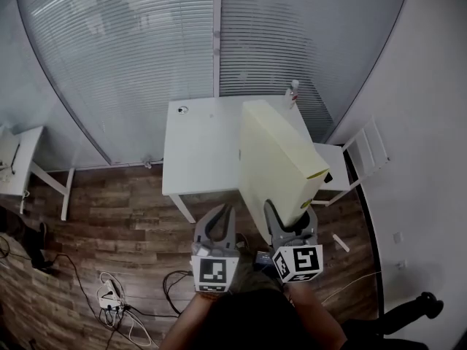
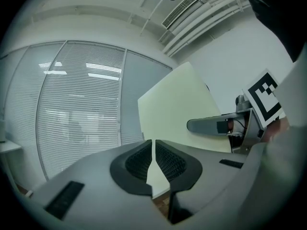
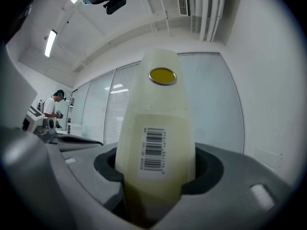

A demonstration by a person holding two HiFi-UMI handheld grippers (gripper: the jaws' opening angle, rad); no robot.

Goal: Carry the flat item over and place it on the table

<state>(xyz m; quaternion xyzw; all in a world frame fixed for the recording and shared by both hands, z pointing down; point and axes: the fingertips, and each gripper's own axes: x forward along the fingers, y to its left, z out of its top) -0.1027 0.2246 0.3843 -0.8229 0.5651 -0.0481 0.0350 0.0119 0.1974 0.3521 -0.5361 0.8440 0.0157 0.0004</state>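
A flat pale-yellow box [image 1: 277, 159] stands on edge in the air, held by my right gripper [image 1: 292, 221], whose jaws are shut on its near end. In the right gripper view the box [image 3: 156, 128] fills the space between the pads, showing a barcode label and a round yellow sticker. My left gripper [image 1: 219, 221] is beside it on the left, shut with nothing between its pads [image 2: 153, 159]. In the left gripper view the box [image 2: 180, 109] shows as a broad pale face to the right. The white table [image 1: 201, 148] lies ahead, partly hidden by the box.
A small bottle [image 1: 292, 93] and a small dark thing [image 1: 182, 110] sit at the table's far edge. A white chair [image 1: 350, 162] stands right of the table. Cables and a power strip [image 1: 111, 296] lie on the wood floor at left. Another white table [image 1: 22, 166] is far left.
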